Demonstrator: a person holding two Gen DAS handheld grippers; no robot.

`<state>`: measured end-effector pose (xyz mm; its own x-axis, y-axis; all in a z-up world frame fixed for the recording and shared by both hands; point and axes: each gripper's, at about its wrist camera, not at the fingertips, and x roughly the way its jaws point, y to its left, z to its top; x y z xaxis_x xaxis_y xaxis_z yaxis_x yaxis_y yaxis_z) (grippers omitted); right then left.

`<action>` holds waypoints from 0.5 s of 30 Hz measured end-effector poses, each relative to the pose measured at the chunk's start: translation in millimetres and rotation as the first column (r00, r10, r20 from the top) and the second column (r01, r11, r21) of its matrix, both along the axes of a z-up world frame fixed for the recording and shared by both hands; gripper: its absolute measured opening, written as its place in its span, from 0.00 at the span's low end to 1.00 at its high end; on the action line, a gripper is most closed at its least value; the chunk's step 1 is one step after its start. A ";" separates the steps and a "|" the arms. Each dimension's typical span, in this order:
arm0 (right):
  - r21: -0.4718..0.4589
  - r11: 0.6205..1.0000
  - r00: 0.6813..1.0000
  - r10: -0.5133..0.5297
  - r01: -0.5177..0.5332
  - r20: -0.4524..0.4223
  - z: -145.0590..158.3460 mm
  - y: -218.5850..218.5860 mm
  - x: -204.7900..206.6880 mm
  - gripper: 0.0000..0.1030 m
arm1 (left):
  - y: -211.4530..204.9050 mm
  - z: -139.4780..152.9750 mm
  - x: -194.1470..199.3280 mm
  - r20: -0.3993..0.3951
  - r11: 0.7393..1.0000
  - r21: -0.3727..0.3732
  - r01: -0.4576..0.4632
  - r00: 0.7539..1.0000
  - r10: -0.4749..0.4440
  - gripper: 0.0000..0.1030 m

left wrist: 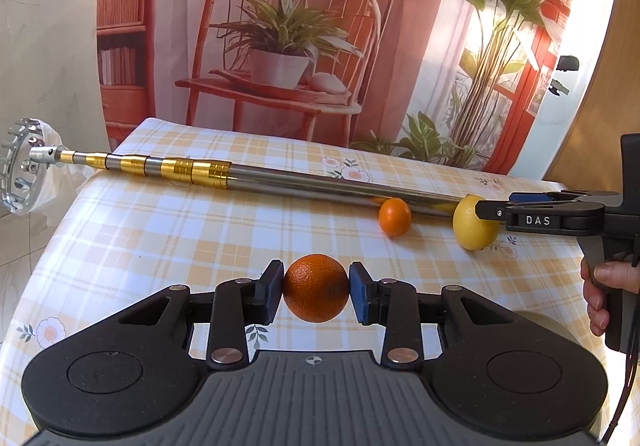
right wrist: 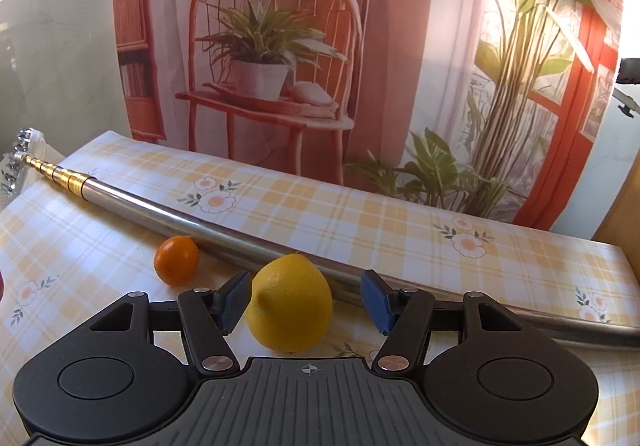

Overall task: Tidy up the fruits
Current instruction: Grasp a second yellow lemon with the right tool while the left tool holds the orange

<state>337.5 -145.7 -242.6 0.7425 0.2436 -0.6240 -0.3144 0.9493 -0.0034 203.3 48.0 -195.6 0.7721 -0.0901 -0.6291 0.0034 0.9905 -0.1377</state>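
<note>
Your left gripper [left wrist: 316, 288] is clamped on the large orange [left wrist: 316, 288]: both blue pads [left wrist: 357, 286] press its sides, and the fruit sits lifted above the checked tablecloth [left wrist: 160, 246]. Your right gripper [right wrist: 306, 302] is spread wide around the lemon [right wrist: 289, 302]; its left pad [right wrist: 234, 300] is just beside the rind, the right pad stands clear of it, so nothing is gripped there. From the left wrist view that gripper reaches in from the right, with your hand [left wrist: 604, 286] on its handle.

The lemon rests on the cloth with its pointed tip toward the back, against the telescopic pole [left wrist: 280, 182]. The pole's long axis runs left to right across the table, its toothed metal head [left wrist: 20, 166] hanging off the left edge. 1 small orange [right wrist: 176, 260] lies on the cloth touching the pole, near the lemon's left side.

No container shows in either view.
</note>
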 end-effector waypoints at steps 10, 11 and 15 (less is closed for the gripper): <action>0.037 0.999 0.996 0.020 -0.017 -0.092 -19.5 9.0 13.9 0.53 | 0.9 -12.5 7.9 -0.040 1.000 -0.007 0.002 0.999 -0.002 0.36; 0.047 0.999 0.995 0.017 -0.013 -0.099 -20.6 8.4 14.5 0.53 | 0.9 -13.3 8.1 -0.043 1.000 -0.009 0.003 0.999 -0.003 0.36; 0.073 0.997 0.992 0.010 -0.001 -0.126 -23.5 5.1 16.3 0.49 | -2.2 -16.4 8.8 -0.054 1.000 -0.008 0.009 0.998 -0.009 0.36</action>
